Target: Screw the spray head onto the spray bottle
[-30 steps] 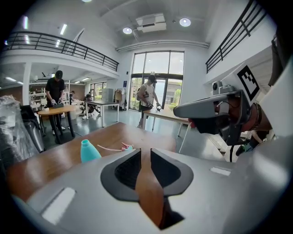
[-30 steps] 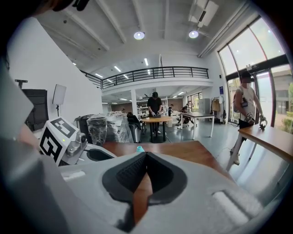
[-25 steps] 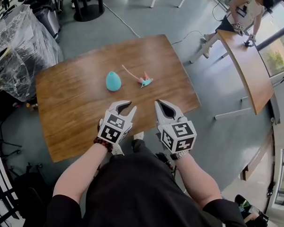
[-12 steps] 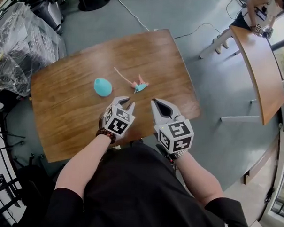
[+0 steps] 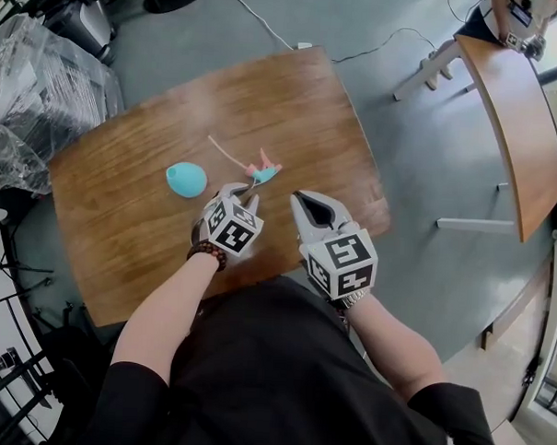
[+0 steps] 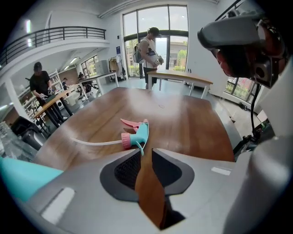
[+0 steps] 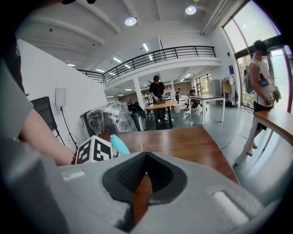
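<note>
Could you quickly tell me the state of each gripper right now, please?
Left gripper: slightly open, nothing between the jaws; the spray head lies just ahead.
Right gripper: shut, holding nothing.

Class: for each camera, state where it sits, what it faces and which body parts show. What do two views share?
Head view: on the head, steeply down at the table; left tongs and right tongs show.
Left gripper view: on the left tongs, facing the spray head.
Right gripper view: on the right tongs, facing across the table; left forearm shows.
Shared: teal bottle, head and right gripper views.
</note>
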A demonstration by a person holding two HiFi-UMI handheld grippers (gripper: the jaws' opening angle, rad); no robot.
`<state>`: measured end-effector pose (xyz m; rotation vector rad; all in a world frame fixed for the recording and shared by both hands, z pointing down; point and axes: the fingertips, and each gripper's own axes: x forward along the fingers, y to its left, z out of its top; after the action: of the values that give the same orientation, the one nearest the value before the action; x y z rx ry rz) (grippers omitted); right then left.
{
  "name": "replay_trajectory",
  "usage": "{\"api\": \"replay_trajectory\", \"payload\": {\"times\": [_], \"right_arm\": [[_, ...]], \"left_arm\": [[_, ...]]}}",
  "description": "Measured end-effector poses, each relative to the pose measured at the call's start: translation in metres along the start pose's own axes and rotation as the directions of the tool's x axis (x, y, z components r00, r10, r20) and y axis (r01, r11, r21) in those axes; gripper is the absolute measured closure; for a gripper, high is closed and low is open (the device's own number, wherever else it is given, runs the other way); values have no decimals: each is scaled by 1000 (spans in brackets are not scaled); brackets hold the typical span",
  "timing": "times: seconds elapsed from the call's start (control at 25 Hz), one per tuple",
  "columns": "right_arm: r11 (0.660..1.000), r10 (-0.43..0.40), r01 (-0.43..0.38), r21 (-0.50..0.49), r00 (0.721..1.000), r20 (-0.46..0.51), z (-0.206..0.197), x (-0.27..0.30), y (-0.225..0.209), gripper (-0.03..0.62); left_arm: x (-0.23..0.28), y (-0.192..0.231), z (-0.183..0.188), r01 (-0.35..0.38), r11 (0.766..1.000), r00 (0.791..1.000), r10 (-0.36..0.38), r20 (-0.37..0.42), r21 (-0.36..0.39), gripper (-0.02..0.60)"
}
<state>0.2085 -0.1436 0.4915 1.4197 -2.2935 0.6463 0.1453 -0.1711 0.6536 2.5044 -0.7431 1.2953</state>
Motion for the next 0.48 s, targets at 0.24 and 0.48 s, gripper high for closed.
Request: {"api": "replay_trajectory", "payload": {"times": [0.24,0.48], "right_arm": [[999,-38,38,8,999,-22,-3,0,-5,603],[998,-64,64,11,997,-31,-2,1,-6,603]], "left_arm": [[15,7,-5,32,999,999,-33,-13,-18,489],[23,4,-2,66,998,998,-66,-3,6,494]]}}
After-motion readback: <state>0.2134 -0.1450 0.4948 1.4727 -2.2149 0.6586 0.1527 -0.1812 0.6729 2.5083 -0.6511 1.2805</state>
